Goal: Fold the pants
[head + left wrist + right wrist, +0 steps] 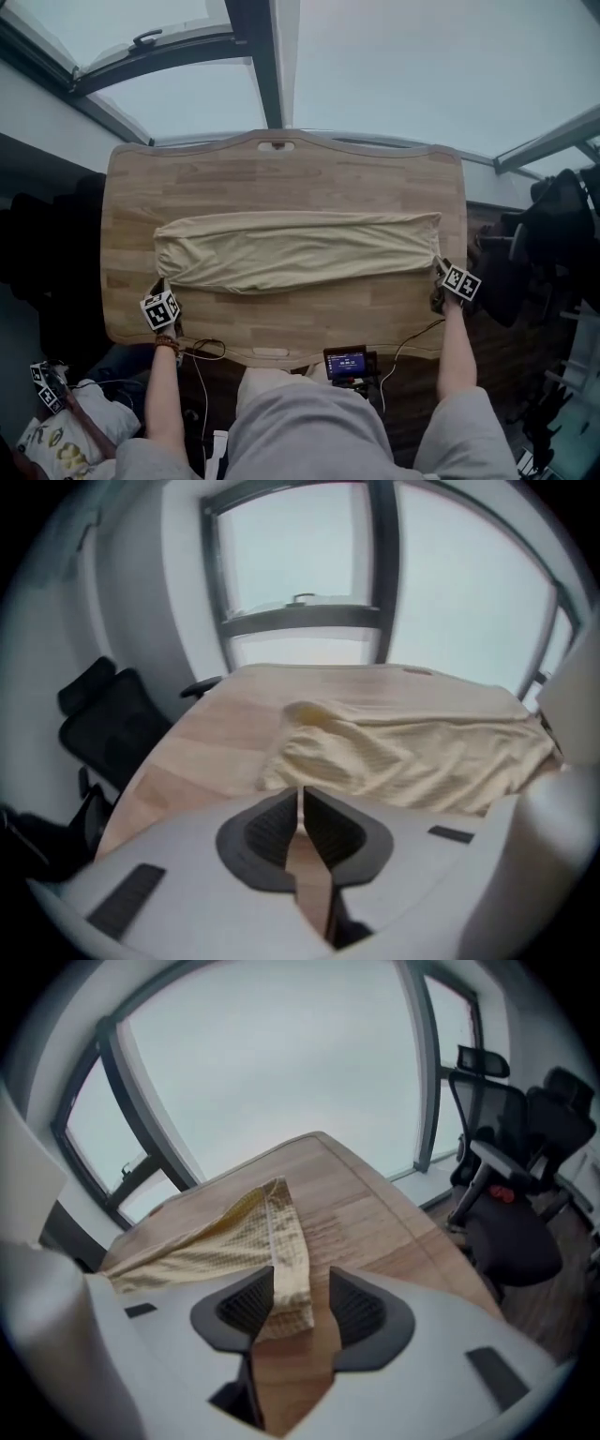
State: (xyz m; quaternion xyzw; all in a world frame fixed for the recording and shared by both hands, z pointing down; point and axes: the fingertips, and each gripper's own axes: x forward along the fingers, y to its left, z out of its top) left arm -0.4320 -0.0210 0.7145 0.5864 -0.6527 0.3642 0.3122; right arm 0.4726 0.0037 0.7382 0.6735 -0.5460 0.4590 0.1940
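Your left tongs (300,797) are clenched just short of the cream pants (412,757) on the table (216,733). Your right tongs (300,1286) gape, released, around a pants corner.

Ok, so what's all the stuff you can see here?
table: one, light wood, middle.
pants: one pair, cream, folded lengthwise across the table.
screen device: one, black, at the table's near edge.
office chairs: at least two, black, beside the table.
windows: several panes, grey frames, beyond the table.
left gripper: one, white, shut on the pants' left corner.
right gripper: one, white, open, pants' right corner between its jaws.
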